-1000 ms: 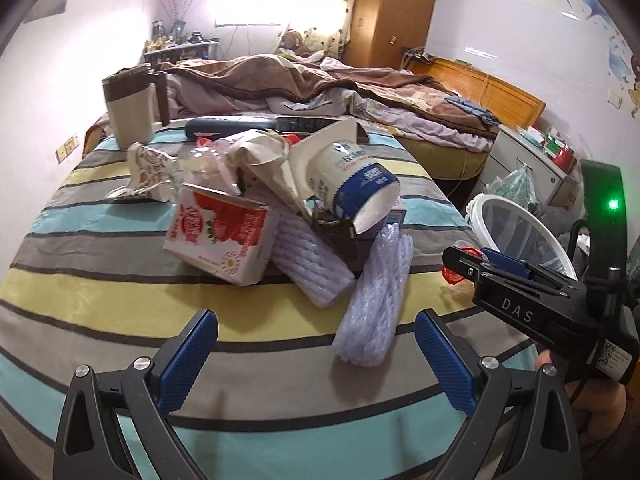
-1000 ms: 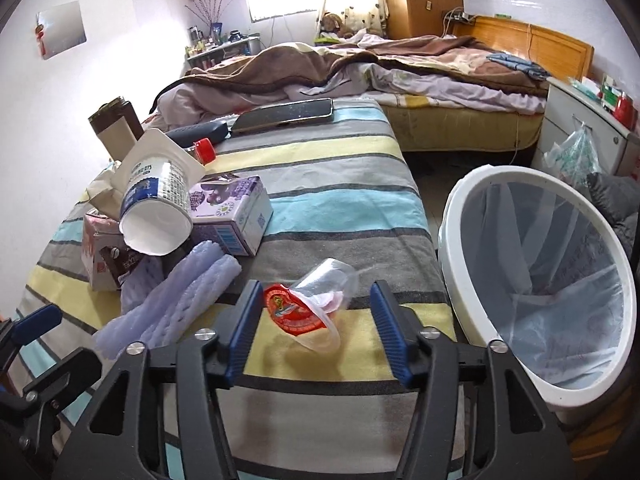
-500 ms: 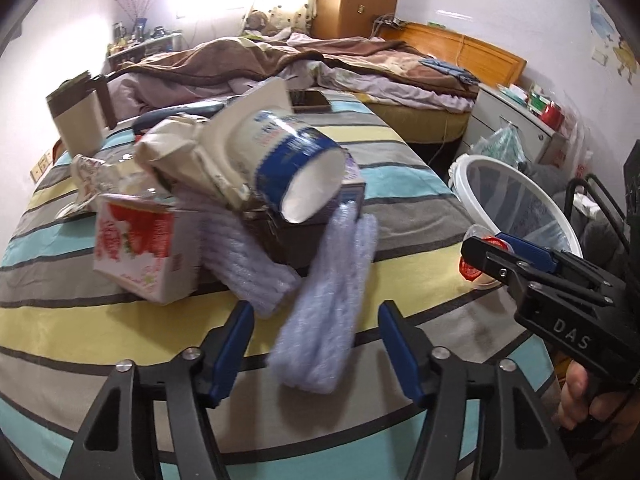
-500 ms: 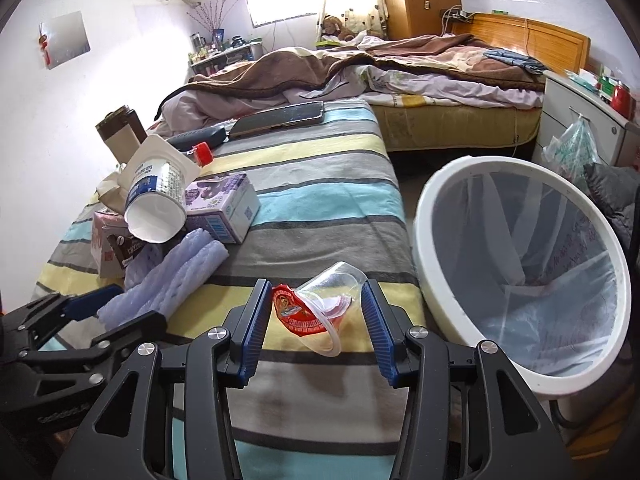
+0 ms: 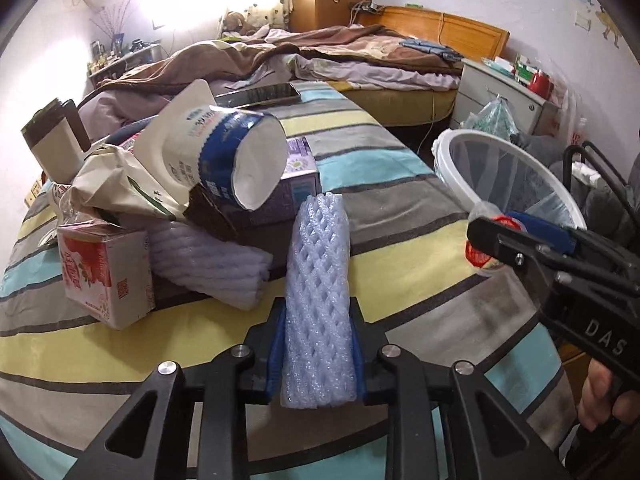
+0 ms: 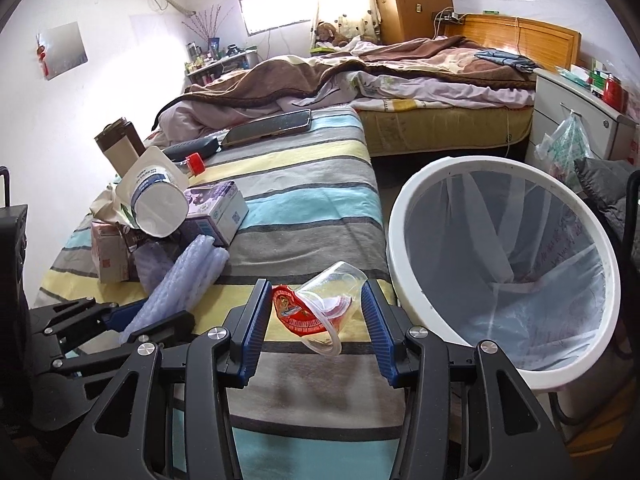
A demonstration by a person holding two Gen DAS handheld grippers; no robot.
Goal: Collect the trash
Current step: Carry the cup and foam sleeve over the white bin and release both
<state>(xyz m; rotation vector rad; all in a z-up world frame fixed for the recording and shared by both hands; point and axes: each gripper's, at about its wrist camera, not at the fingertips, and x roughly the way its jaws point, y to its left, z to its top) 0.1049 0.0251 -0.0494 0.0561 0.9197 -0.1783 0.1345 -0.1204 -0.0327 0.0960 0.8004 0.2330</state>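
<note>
Between the left gripper's (image 5: 316, 354) closed pads, the foam sleeve (image 5: 318, 280) points straight ahead; the bin (image 6: 504, 268) sits rightward, nearer the right gripper (image 6: 316, 330), open around a plastic cup (image 6: 320, 308).

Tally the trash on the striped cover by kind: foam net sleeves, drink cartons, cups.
Foam net sleeves: 2, one in the left gripper, one beside it
Drink cartons: 2, red, purple
Cups: 2, paper, clear plastic
Total: 6
</note>
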